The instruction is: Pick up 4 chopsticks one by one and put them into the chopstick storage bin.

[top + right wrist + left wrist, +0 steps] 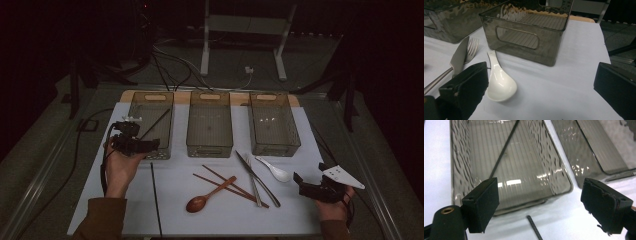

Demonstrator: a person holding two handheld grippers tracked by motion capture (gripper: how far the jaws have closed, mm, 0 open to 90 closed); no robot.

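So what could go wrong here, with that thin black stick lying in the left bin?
The left gripper hangs open near the left bin; it could bump the rim and shift it.

One black chopstick leans inside that bin, its end high, so a knock might tip it out.

Its partner is thin and flat on the table, so it may be hard to pinch.

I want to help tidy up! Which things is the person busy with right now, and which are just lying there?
Busy with: left gripper, open; black chopstick in the left bin; black chopstick on the table.

Lying about: white spoon, wooden spoon, knife, fork, brown chopsticks.
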